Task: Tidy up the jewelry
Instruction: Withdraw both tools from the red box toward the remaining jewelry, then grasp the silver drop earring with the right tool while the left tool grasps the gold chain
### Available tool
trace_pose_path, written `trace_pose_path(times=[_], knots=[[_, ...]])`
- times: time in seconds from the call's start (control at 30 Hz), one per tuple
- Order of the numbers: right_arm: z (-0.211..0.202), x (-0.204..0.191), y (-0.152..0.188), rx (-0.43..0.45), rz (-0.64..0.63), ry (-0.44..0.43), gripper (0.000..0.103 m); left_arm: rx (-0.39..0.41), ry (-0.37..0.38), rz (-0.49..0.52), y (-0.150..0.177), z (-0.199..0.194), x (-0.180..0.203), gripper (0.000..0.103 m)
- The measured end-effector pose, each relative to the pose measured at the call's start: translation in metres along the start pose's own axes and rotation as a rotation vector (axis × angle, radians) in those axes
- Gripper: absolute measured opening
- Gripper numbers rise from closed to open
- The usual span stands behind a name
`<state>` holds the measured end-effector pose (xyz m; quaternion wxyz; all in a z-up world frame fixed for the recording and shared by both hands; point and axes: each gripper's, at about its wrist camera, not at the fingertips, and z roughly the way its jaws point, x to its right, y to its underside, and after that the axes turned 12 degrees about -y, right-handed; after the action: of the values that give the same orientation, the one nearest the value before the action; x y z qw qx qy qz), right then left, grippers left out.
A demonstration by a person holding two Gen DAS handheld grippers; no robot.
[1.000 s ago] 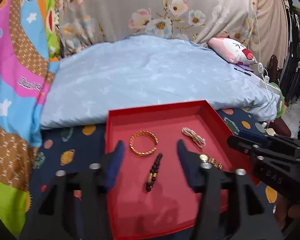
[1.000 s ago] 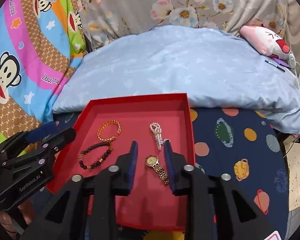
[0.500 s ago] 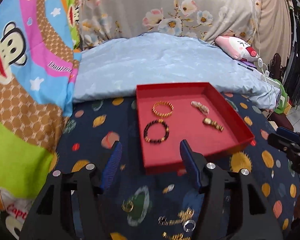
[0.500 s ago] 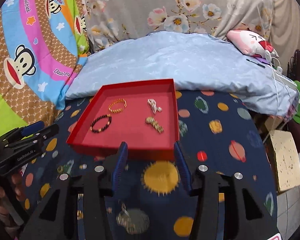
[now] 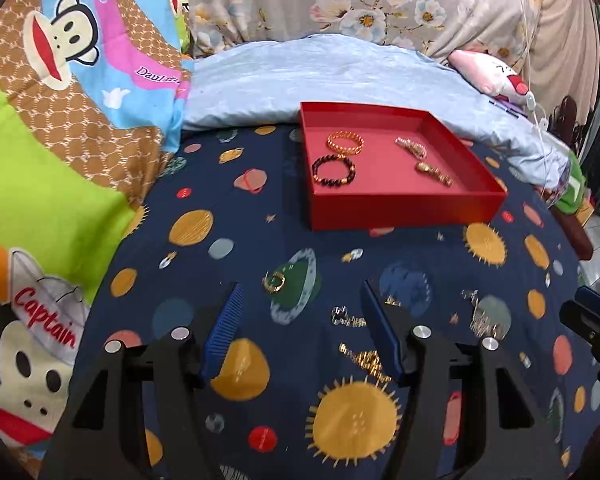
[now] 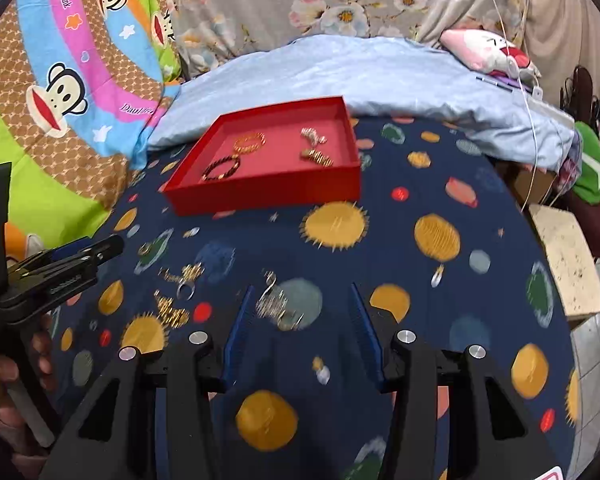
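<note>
A pale blue pillow [image 5: 339, 76] lies beside a cartoon-monkey blanket [image 5: 60, 92].

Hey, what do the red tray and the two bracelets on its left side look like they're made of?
Red tray: probably matte cardboard or thin board, judging by its flat, dull walls and sharp folded corners. Gold bracelet: looks like polished yellow metal, with a ribbed, glinting surface; possibly only plated. Dark bracelet: round glossy beads, maybe wood or stone, with one gold-coloured bead.

Two wrist views, angled down, sharing the red tray [image 5: 403, 204]
</note>
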<state>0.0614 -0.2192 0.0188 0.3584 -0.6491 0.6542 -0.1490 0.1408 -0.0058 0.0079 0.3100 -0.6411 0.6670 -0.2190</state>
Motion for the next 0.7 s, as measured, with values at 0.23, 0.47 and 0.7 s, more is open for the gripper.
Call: trace_pose_path(times=[0.23, 0.47, 0.7], knots=[[-0.002, -0.007, 0.027, -0.032, 0.023, -0.023, 0.048, -0.032, 0.024, -0.005, 0.023, -0.013, 0.002, 0.059], [-0.002, -0.003, 0.043, -0.060, 0.038, -0.026, 0.048, -0.099, 0.050, -0.017, 0.054, -0.013, 0.000, 0.059], [0.020, 0.000, 0.030, -0.072, 0.034, -0.042, 0.048, -0.148, 0.053, -0.026, 0.072, -0.007, -0.004, 0.059]])
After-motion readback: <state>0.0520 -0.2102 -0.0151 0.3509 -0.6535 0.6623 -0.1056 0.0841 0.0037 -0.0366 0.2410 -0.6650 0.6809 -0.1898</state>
